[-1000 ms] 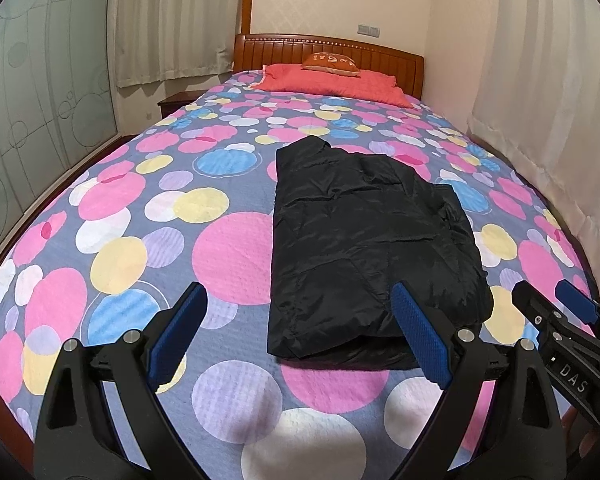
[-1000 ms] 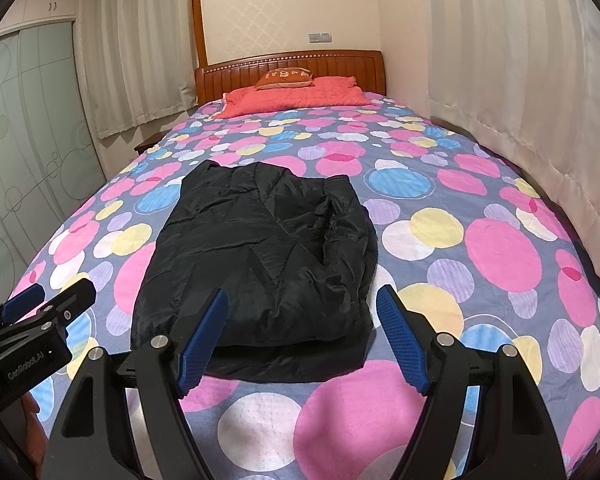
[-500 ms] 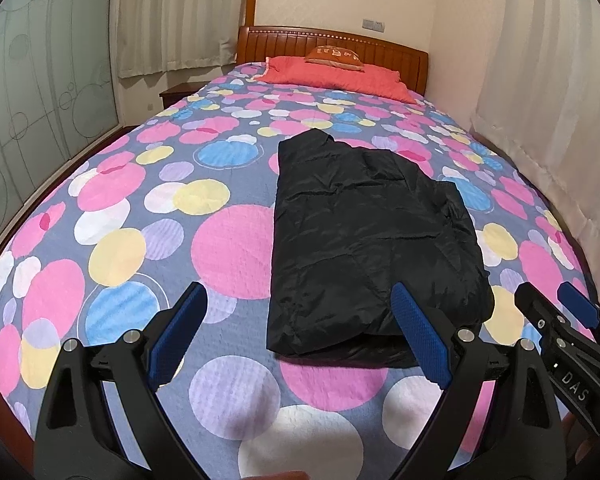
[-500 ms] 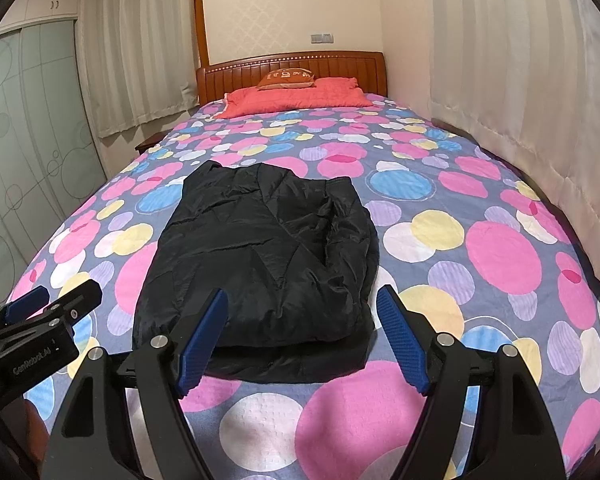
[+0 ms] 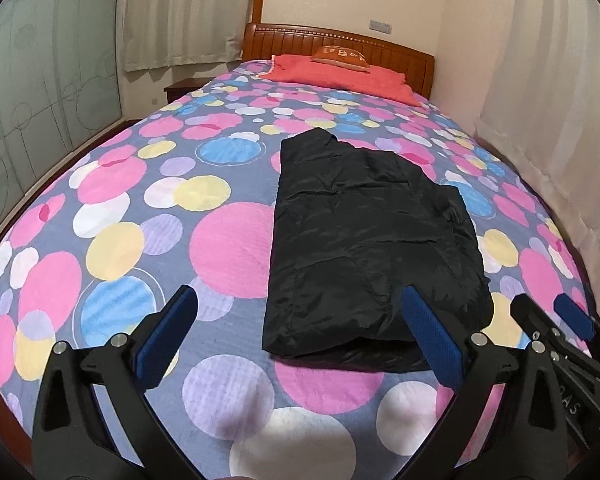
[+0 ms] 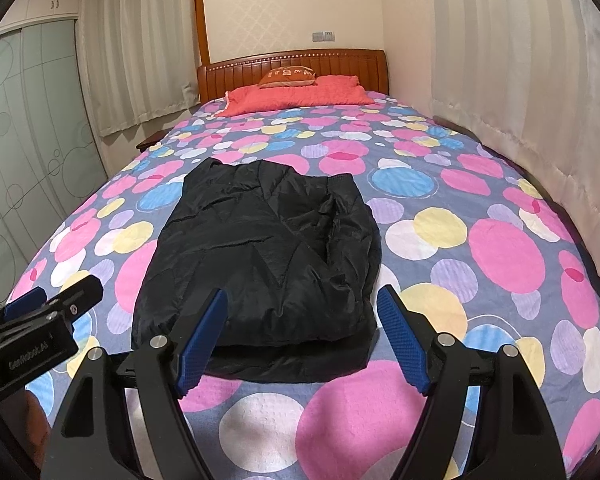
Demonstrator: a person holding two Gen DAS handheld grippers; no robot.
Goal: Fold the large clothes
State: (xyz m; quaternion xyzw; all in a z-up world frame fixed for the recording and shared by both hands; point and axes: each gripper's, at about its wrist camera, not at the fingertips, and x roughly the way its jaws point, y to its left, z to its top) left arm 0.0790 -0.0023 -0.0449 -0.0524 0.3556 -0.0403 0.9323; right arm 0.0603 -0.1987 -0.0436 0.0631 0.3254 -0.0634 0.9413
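Note:
A black puffy jacket (image 5: 368, 240) lies folded into a rough rectangle on the bed; it also shows in the right wrist view (image 6: 268, 256). My left gripper (image 5: 300, 340) is open and empty, hovering above the bed just short of the jacket's near edge. My right gripper (image 6: 300, 336) is open and empty, also held just short of the jacket's near edge. The right gripper shows at the right edge of the left wrist view (image 5: 556, 336), and the left gripper shows at the left edge of the right wrist view (image 6: 48, 308).
The bed has a spotted cover (image 5: 120, 240) in pink, yellow and blue. A red pillow (image 5: 340, 74) and a wooden headboard (image 6: 292, 66) are at the far end. Curtains (image 6: 520, 80) hang close on the right; a glass wardrobe (image 5: 28, 100) stands left.
Both grippers have drawn back and risen slightly from the jacket. The jacket has not moved.

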